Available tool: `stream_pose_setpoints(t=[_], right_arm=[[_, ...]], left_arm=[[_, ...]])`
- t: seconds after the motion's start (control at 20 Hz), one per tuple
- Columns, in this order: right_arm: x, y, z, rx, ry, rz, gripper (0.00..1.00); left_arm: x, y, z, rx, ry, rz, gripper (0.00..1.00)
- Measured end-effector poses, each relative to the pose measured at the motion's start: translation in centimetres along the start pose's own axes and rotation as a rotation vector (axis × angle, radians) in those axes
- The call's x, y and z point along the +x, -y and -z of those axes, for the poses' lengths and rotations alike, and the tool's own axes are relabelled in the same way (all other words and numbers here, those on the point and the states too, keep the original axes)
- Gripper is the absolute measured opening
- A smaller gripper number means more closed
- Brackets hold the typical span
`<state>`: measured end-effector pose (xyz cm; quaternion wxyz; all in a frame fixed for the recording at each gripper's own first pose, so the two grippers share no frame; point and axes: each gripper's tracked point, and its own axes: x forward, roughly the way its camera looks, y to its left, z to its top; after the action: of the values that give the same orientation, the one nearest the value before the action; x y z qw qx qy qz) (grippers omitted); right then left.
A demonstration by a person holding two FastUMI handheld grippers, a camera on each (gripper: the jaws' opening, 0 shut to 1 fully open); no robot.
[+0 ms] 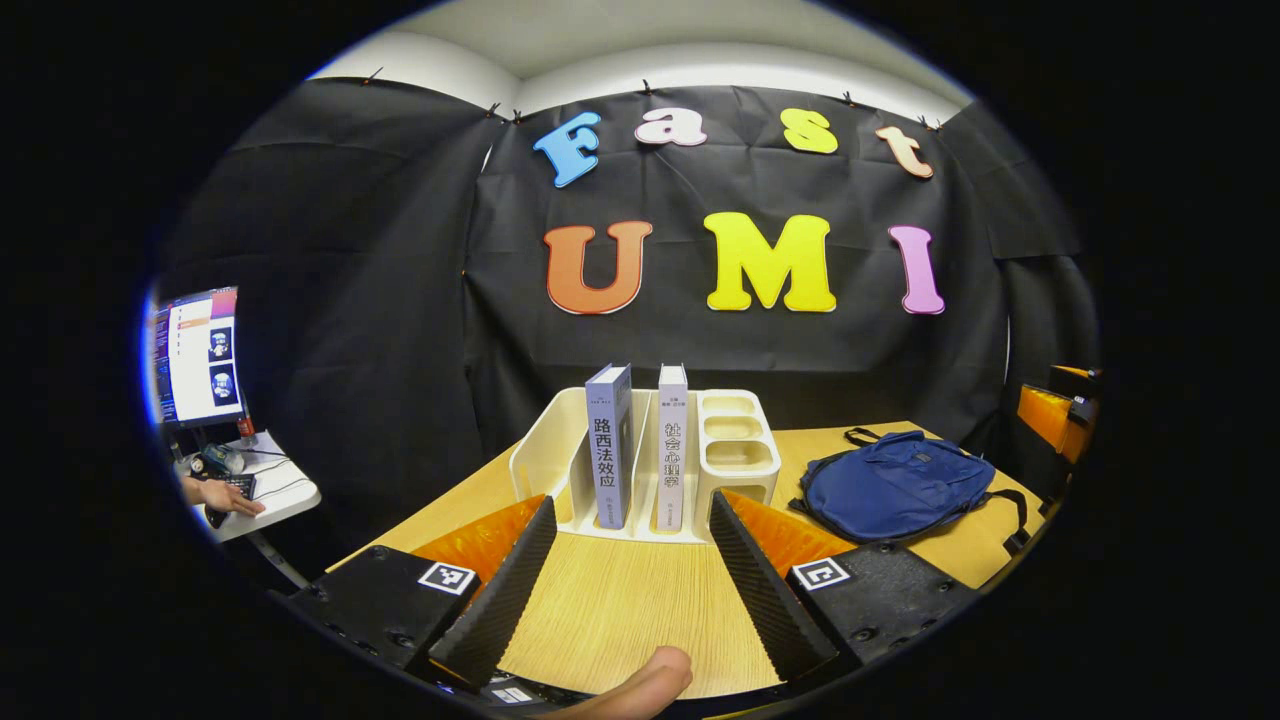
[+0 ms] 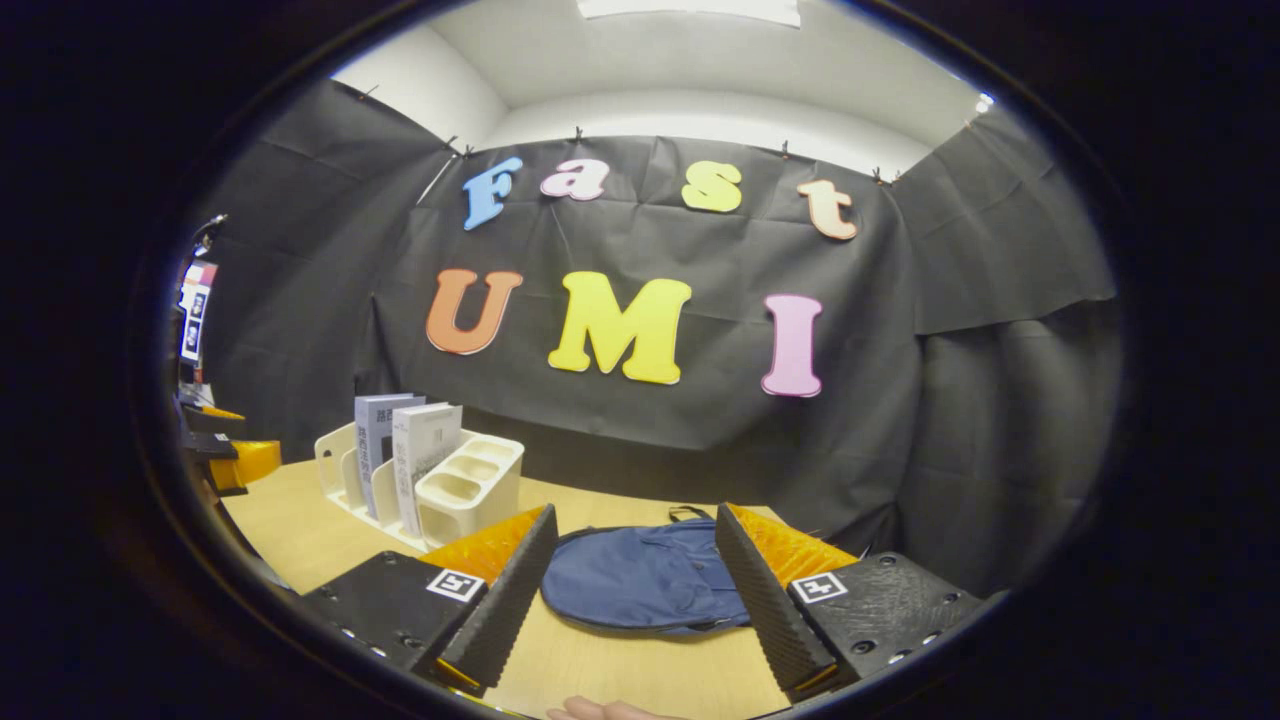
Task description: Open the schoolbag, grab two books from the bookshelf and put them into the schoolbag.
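Schoolbag [image 2: 640, 590] lies closed on the table [image 1: 610, 610], right of the bookshelf [image 1: 640, 470] holding 2 books [image 1: 610, 445]; both grippers [image 1: 630, 570] [image 2: 630, 590] gape empty.

Schoolbag [image 2: 640, 590] sides hidden behind right gripper [image 2: 630, 585] fingers.

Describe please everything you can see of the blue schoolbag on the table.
The schoolbag is dark blue, of soft cloth as it looks, with black straps and a small carry loop at its far end. It lies flat and slack on the wooden table, apart from the white bookshelf. It looks shut. Nothing grips it; the right gripper points at it, jaws apart.
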<state>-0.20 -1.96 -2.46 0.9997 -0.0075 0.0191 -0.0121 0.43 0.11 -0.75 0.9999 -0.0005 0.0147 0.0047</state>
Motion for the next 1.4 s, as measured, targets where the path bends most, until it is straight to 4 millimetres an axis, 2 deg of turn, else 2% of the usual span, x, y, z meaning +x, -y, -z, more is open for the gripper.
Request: stream_pose_setpoints(t=[0.1, 0.4, 0.6, 0.75, 1.0, 1.15, 1.25, 1.35, 1.4], right_arm=[[0.2, 0.0, 0.4, -0.005, -0.012, 0.002, 0.93], [1.4, -0.3, 2.1, -0.077, -0.05, 0.031, 0.98], [3.6, -1.0, 4.5, -0.153, -0.107, 0.064, 0.98], [5.9, -3.1, 7.8, -0.234, -0.198, 0.038, 0.95], [10.4, -7.1, 14.1, -0.46, -0.412, -0.009, 0.99], [12.6, -9.6, 16.5, -0.603, -0.482, -0.043, 0.96], [14.5, -11.0, 17.1, -0.726, -0.474, -0.034, 0.96], [15.6, -11.9, 18.7, -0.779, -0.523, -0.023, 0.99], [16.2, -12.0, 19.2, -0.813, -0.55, -0.002, 0.96]], left_arm=[[0.0, -0.1, 0.1, 0.001, -0.008, -0.008, 0.99], [0.2, -0.5, 0.2, 0.005, -0.009, -0.022, 0.99], [0.1, -0.5, 0.1, 0.014, -0.005, -0.029, 0.99], [0.3, -0.5, 0.4, 0.02, -0.011, -0.027, 0.99], [0.9, -0.6, 1.1, 0.014, -0.039, -0.03, 0.99], [0.9, -0.3, 1.3, 0.0, -0.044, -0.006, 0.99], [1.0, -0.6, 1.5, 0.008, -0.049, -0.017, 0.99], [1.2, -0.9, 1.6, 0.015, -0.051, -0.026, 0.99], [1.2, -1.2, 1.6, 0.015, -0.051, -0.033, 0.99]])
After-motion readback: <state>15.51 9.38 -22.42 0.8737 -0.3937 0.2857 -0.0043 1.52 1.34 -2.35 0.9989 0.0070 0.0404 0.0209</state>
